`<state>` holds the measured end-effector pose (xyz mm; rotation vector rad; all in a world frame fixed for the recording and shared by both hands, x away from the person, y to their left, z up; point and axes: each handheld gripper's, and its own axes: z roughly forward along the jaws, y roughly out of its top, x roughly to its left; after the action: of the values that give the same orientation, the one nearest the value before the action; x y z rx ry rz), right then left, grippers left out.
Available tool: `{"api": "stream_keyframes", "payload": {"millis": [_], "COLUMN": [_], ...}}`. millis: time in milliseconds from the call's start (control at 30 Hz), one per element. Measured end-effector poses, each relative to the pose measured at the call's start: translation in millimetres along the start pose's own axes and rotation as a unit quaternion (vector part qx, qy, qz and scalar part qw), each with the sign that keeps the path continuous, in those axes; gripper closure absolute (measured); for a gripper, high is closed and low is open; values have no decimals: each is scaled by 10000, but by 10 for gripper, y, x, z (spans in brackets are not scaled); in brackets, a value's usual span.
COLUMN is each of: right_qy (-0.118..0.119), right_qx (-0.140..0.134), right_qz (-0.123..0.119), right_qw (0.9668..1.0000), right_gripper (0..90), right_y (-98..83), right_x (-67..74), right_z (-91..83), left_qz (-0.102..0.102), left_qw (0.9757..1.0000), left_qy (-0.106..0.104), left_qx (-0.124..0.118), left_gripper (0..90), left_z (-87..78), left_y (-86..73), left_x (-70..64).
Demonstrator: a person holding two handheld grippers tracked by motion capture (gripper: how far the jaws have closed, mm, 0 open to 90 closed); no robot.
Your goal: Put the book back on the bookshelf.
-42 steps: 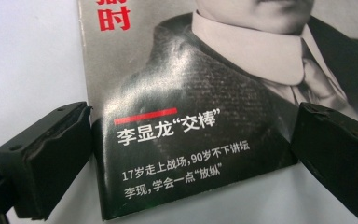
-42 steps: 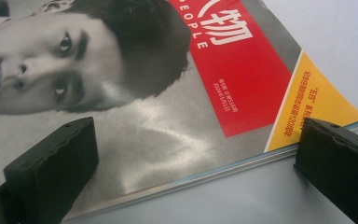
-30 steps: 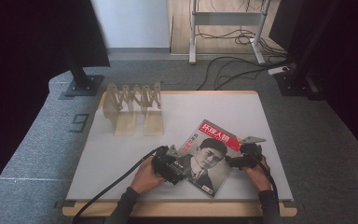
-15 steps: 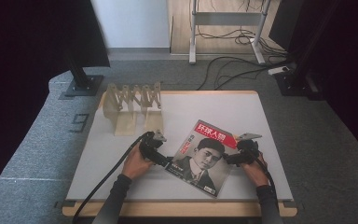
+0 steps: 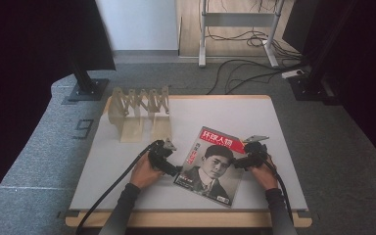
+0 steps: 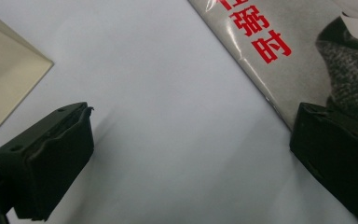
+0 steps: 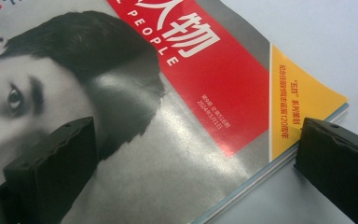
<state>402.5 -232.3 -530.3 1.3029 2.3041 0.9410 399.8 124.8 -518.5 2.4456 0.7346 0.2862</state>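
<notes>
Magazine [image 5: 210,164] lies flat and skewed on the white table [image 5: 127,181], near the person's edge, with a gripper at each long side. Left gripper [image 5: 165,159] has its jaws spread, one over bare table and one just over the spine edge, while the right gripper [image 5: 251,157] straddles the open page edge, also spread and pinching nothing. To lift it well, I judge each lower jaw should slide under its edge before closing.

magazine [image 5: 209,164]: closed, lying flat, cover up
cover: black-and-white portrait, red title band, yellow corner
pose: turned askew
place: near half of the white table top, right of centre
</notes>
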Motion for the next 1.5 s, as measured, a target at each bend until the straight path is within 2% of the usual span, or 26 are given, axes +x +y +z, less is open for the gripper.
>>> {"api": "stream_keyframes", "payload": {"millis": [167,333,600,767,1000,1133,1167,1200,1267,1300,1367,1500], "right_qy": [67,92,70,109,176,175,108,108,51,134,200,146], "right_qx": [-86,-186,-35,-29,-31,-19,30,30,113,138,115,133], "right_qz": [-31,-70,-227,-257,-183,-218,-316,-316,-391,-304,-205,-254], "right_qw": [9999,9998,9997,9996,9997,9996,9994,9994,9992,9994,9995,9995], "right_gripper": [0,0,0,0,0,0,16,16,16,21,35,63], "right_y": [33,46,194,251,306,306,311,311,305,290,262,206], "right_x": [-13,-18,-3,-7,-13,-13,0,0,-8,-51,-106,-150], "right_z": [52,84,179,233,297,288,253,253,191,135,63,-32], "left_qz": [109,112,181,262,335,367,352,330,226,111,-37,-184], "left_qw": [9999,9999,9989,9984,9977,9975,9976,9978,9984,9990,9993,9985], "left_qy": [-33,-116,-419,-497,-562,-575,-563,-548,-476,-364,-256,-200], "left_qx": [17,-17,-49,-92,-169,-180,-182,-181,-215,-219,-272,-473], "left_gripper": [0,0,0,0,0,0,0,0,0,0,0,0], "left_z": [-28,-37,-34,-28,-16,-20,-26,-36,-60,-96,-127,-142], "left_y": [-22,-45,-67,-63,-62,-72,-81,-96,-144,-201,-264,-344], "left_x": [-106,-179,-357,-458,-553,-533,-516,-489,-421,-338,-267,-203]}}
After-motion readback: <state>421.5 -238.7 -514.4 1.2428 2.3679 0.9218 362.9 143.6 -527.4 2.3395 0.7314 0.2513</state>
